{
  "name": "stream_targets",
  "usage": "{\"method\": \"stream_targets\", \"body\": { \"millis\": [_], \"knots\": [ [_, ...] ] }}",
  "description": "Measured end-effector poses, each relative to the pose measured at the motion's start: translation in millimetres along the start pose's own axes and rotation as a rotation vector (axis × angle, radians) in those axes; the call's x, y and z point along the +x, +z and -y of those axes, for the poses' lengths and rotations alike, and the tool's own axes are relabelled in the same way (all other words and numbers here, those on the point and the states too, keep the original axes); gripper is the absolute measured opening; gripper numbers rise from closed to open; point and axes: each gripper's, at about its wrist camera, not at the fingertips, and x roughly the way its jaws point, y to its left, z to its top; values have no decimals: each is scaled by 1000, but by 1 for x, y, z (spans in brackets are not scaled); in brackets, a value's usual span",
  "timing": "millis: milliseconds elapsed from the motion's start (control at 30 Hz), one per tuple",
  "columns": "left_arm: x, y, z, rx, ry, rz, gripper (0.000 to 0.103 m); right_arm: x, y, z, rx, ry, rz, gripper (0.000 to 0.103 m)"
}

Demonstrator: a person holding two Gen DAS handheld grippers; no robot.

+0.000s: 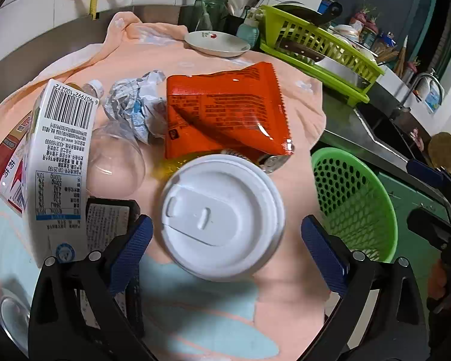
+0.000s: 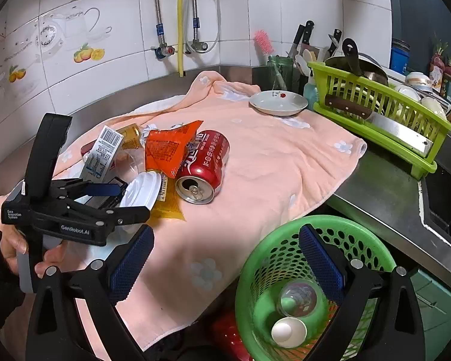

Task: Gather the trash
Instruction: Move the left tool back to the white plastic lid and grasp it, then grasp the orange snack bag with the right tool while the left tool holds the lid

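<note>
Between the spread blue pads of the left hand-held gripper (image 1: 225,240), seen from its own wrist camera, sits a paper cup with a white lid (image 1: 222,213); the pads stand wide on either side without touching it. Trash lies beyond on the peach towel (image 1: 195,57) covering the desk: an orange snack bag (image 1: 225,108), crumpled paper (image 1: 135,105), a clear plastic cup (image 1: 114,165) and a white carton (image 1: 60,156) (barcode up). A green basket (image 1: 360,210) stands to the right.

From the right wrist camera, the right hand-held gripper (image 2: 224,258) hangs open and empty over the green basket (image 2: 255,270), which holds a clear cup (image 2: 297,299) and a white cup (image 2: 288,332). A red can (image 2: 203,165) lies on its side by the orange bag (image 2: 168,150).
</note>
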Motion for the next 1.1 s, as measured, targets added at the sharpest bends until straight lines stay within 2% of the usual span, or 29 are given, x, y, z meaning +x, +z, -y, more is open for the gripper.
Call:
{"method": "stream_targets", "body": {
  "millis": [200,467,567,600,633,700,933,1100],
  "knots": [
    [8,2,-8,-17,-32,-14,98,7,-2,1,2,7,-11,94],
    [20,3,-3,14,-8,-41,97,13,-2,0,-3,11,-22,94],
    [23,3,-1,18,-4,-46,95,14,-1,0,-4,11,-23,94],
    [24,3,-1,18,5,-50,89,14,-1,0,-5,10,-23,94],
    [24,3,-1,15,3,-49,88,14,-1,-1,-8,8,-22,94],
    [20,3,-1,12,0,-33,84,13,0,-2,-15,7,-20,94],
    [1,-2,4,24,18,10,83,13,6,-6,-20,22,-23,94],
    [-23,-10,8,40,60,47,83,19,20,-13,-53,55,-25,94]
  ]
}}
